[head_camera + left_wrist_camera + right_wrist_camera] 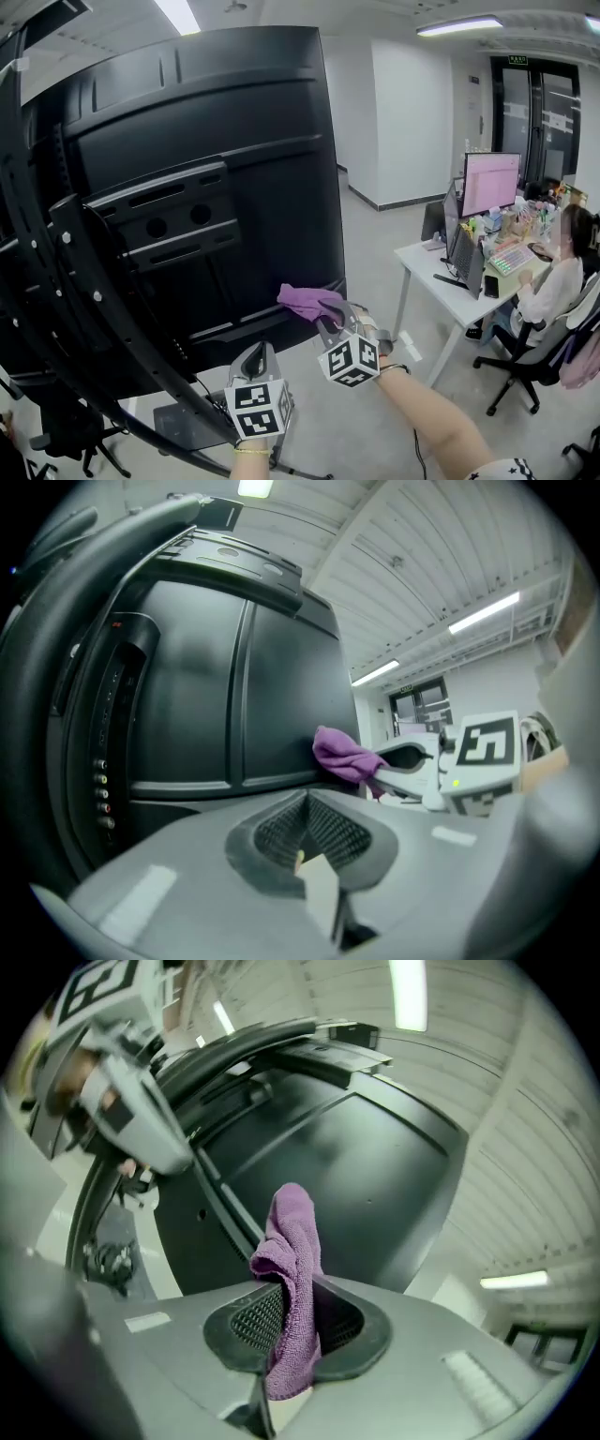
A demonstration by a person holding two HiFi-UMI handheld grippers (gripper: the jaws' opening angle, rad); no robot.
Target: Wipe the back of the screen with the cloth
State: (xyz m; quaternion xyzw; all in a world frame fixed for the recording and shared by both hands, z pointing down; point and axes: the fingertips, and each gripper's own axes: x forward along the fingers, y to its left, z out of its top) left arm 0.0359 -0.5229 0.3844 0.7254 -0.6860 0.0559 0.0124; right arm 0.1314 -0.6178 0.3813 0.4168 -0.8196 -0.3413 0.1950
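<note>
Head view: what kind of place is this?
Most likely an open-plan office: a white desk with a lit monitor, a seated person on a swivel chair, and ceiling strip lights.

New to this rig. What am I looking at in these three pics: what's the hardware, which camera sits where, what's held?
No robot: a person holds a two-jaw tool in each hand; the marker cubes are part of the tools. The head view is from a camera on the person's head: it shows the black back of a large screen, with the left tool and right tool below it. The other two cameras ride on the tools and look along their jaws. The right gripper view shows the right tool shut on a purple cloth, up by the screen's lower edge. The left gripper view shows the left tool's jaws together, nothing between them.
</note>
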